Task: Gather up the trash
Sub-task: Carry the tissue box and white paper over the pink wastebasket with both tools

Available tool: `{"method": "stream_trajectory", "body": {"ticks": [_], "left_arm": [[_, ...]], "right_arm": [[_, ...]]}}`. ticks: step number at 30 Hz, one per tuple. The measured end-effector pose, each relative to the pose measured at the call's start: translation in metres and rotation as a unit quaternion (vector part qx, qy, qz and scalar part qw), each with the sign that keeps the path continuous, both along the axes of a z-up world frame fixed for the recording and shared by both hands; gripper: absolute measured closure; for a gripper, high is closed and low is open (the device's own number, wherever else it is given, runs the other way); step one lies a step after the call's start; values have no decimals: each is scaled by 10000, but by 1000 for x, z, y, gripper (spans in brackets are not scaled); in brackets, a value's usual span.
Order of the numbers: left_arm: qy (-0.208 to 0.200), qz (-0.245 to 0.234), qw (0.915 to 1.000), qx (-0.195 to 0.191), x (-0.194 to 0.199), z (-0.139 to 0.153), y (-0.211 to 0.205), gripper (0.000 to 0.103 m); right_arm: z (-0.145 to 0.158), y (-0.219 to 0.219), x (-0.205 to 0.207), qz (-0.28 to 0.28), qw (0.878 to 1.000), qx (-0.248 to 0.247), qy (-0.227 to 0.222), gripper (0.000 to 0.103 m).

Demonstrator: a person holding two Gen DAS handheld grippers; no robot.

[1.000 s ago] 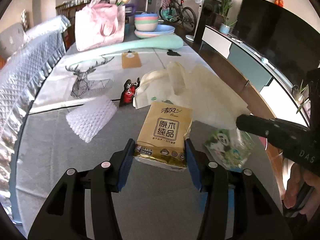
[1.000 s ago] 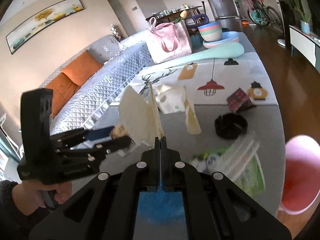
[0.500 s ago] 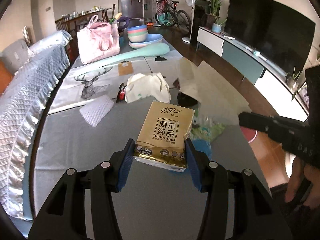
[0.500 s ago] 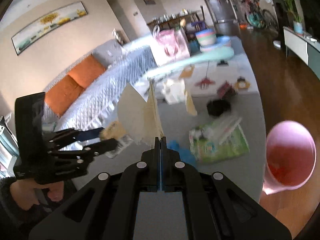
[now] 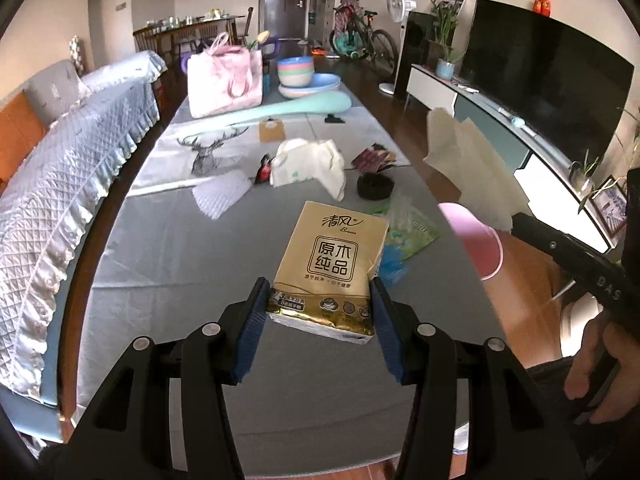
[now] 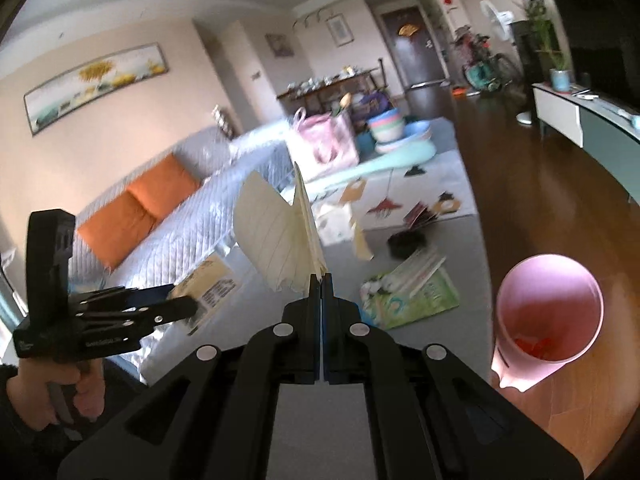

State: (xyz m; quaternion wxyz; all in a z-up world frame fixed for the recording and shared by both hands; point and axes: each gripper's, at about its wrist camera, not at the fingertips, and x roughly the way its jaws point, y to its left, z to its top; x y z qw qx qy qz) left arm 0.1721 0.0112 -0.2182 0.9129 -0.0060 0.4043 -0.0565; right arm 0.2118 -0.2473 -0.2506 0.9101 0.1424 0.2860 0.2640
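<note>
Gold tissue pack (image 5: 334,268) sits clamped between the left gripper's (image 5: 320,312) blue pads, lifted over the grey table (image 5: 168,248). The right gripper (image 6: 321,280), jaws pressed together, pinches a cream tissue (image 6: 276,236). Beside the table, the pink bin (image 6: 550,312) holds something red, too blurred to identify.

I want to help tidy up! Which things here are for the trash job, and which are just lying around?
For the job:
pale tissue in the right gripper
pink bin
green wrapper

Just lying about:
pink bag
stacked bowls
bicycle
</note>
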Motion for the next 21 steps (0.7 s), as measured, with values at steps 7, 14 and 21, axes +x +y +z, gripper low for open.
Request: {"method": "stream_trajectory", "body": {"ticks": [7,14,21], "left_arm": [[-361,-342,9982,346,20,33,-38,53],[-438,-673,9955,512,63,40,-92,53],[-452,-1137,9905,626,108,31,-158,53]], "right_arm": [[-1,-41,33,-270,9989,376,13,102],[10,-83,67,-505,9965,640,-188,102],[16,-123,90,-715,9940,770,-289,102]]}}
